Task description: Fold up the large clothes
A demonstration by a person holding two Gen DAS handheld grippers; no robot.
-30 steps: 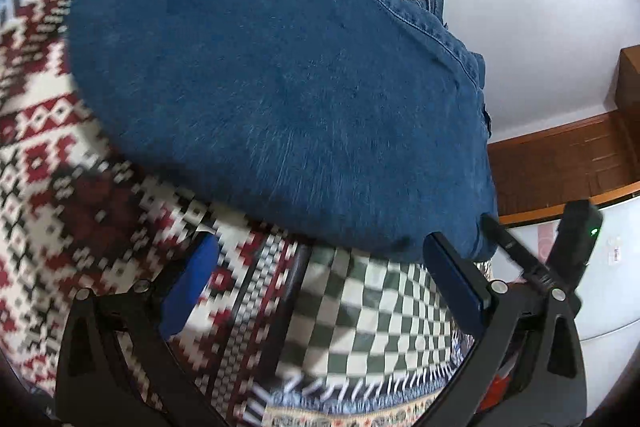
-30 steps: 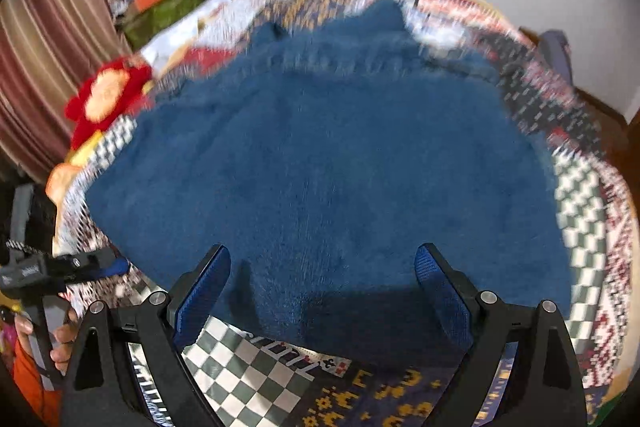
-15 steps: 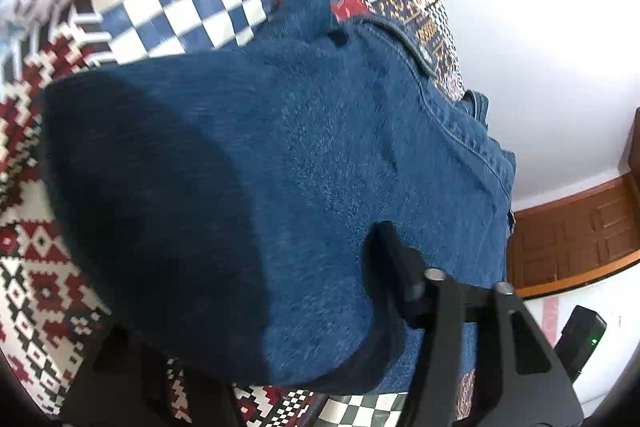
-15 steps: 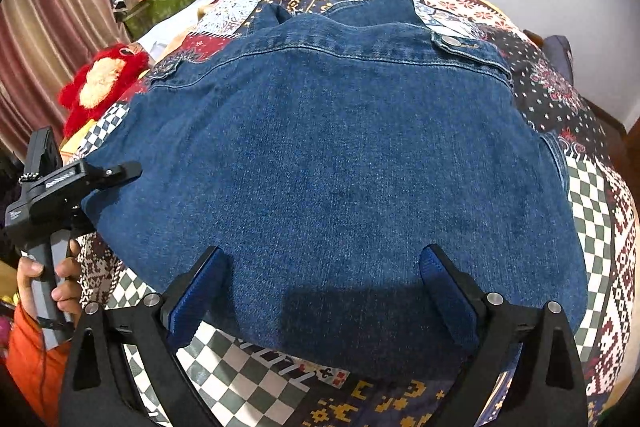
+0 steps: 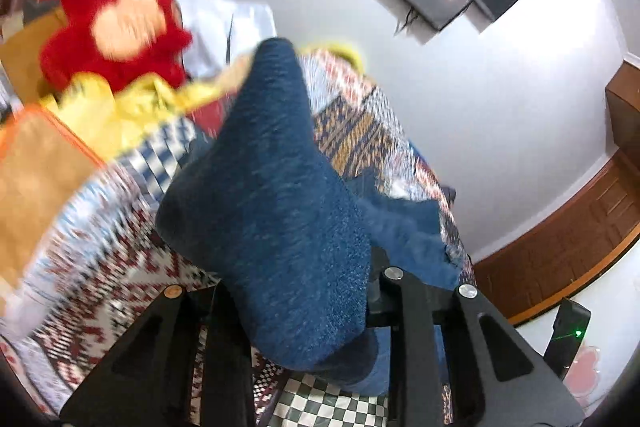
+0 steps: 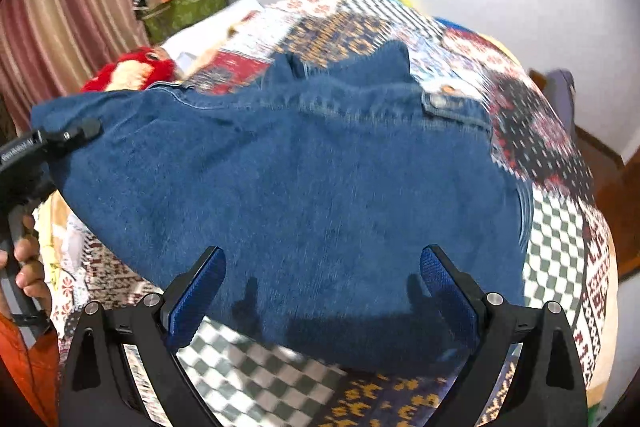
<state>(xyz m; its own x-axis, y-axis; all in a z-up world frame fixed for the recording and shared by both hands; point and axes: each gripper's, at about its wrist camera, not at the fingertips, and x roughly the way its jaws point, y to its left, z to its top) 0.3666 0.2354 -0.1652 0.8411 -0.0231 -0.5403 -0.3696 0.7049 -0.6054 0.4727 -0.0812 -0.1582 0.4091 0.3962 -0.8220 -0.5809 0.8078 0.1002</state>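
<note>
We see a bed covered by a patchwork quilt [image 6: 560,227]; a blue denim garment [image 6: 300,195] lies across it, and a red plush toy [image 6: 132,71] sits beyond the denim's far-left corner.

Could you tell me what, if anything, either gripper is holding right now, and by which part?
The left gripper is shut on the denim garment, at its left side edge. The right gripper is open and holds nothing.

A white painted wall [image 5: 500,115] is seen behind a bed covered with a multicoloured patchwork quilt [image 6: 560,239]; striped maroon curtains [image 6: 68,11] hang at one side, and brown wooden panelling [image 5: 560,251] runs along the floor
</note>
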